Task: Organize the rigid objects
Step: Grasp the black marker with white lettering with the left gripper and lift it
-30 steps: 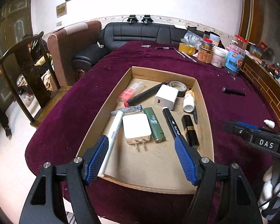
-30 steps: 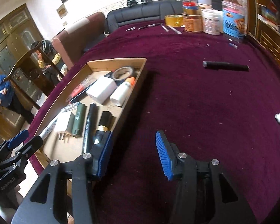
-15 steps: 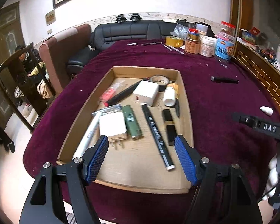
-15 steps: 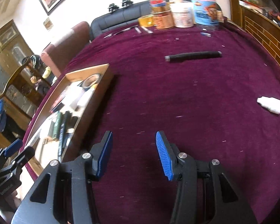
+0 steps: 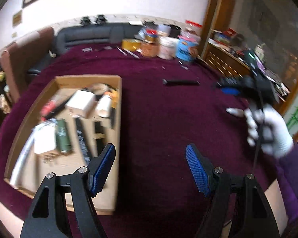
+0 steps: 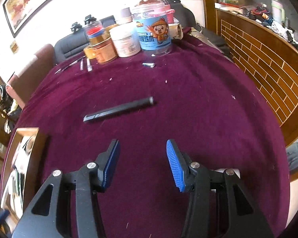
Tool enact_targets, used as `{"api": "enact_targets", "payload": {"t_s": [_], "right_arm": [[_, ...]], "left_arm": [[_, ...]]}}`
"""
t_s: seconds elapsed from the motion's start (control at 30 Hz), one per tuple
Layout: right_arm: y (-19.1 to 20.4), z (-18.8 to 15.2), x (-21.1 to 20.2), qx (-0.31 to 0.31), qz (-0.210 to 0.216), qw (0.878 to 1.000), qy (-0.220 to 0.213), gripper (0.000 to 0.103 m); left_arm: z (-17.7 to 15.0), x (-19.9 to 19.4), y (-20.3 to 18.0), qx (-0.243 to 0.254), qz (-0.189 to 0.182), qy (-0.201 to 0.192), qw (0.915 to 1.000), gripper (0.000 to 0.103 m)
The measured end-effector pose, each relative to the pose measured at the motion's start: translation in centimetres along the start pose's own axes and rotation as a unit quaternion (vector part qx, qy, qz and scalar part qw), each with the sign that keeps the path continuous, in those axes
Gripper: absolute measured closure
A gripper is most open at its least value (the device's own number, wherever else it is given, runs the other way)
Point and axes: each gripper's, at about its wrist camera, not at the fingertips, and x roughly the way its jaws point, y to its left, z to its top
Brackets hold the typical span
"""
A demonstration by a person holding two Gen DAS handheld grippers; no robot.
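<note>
One long black pen-like stick (image 6: pixel 118 110) lies alone on the maroon velvet surface (image 6: pixel 188 119), just ahead of our right gripper (image 6: pixel 143 163), whose blue pads stand spread with nothing between them. One small white bottle (image 5: pixel 234 111) lies near our white-gloved right hand (image 5: pixel 268 130). Our left gripper (image 5: pixel 151 170) hangs spread and empty beside one shallow cardboard tray (image 5: pixel 119 119). In the tray we count roughly ten blurred items, among them two white blocks and one green lighter. About five jars (image 6: pixel 127 39) stand at the far edge.
</note>
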Motion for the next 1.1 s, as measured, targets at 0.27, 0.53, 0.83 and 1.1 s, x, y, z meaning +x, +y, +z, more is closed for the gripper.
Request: {"api": "enact_targets", "payload": {"t_s": [0.27, 0.53, 0.83, 1.1], "right_arm": [[3.1, 5.1, 7.4, -0.033, -0.025, 0.999, 0.025, 0.056], [6.6, 6.3, 13.0, -0.086, -0.054, 0.991, 0.093, 0.056], [6.6, -1.5, 6.1, -0.136, 0.121, 0.965, 0.191, 0.054], [-4.7, -3.2, -3.5, 0.012, 0.112, 0.992, 0.065, 0.051]], "left_arm": [[0.1, 1.3, -1.4, 0.024, -0.030, 0.018, 0.9991, 0.035], [0.2, 2.1, -0.6, 0.014, -0.017, 0.030, 0.9993, 0.035], [0.3, 2.7, -0.1, 0.010, -0.032, 0.035, 0.9988, 0.035], [0.0, 2.8, -1.5, 0.022, -0.046, 0.049, 0.9975, 0.035]]}}
